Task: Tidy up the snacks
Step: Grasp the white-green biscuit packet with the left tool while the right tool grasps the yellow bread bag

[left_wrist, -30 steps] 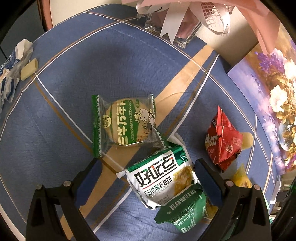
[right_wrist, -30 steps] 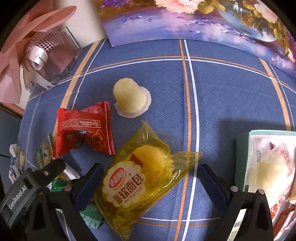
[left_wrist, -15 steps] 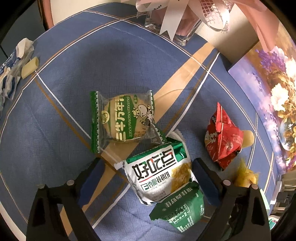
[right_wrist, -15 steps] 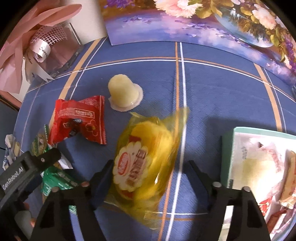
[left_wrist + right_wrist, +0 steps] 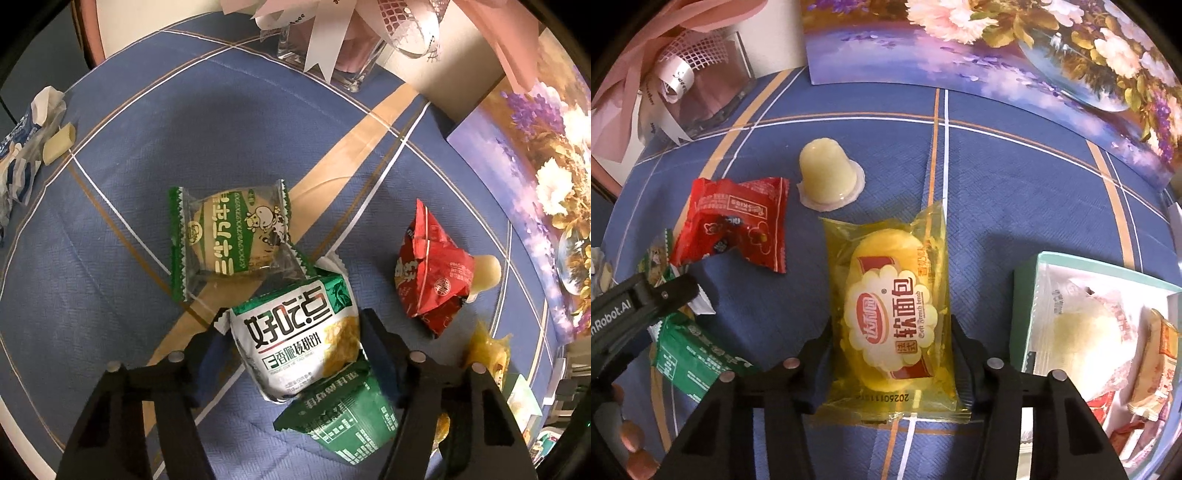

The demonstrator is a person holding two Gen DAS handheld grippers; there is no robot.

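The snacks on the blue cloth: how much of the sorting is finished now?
Done: a few packets lie in the mint-green box. In hand: left claw closing on the white walnut-cookie packet, right claw closing on the yellow soft-bread packet. Left: red packet, jelly cup, biscuit packet.
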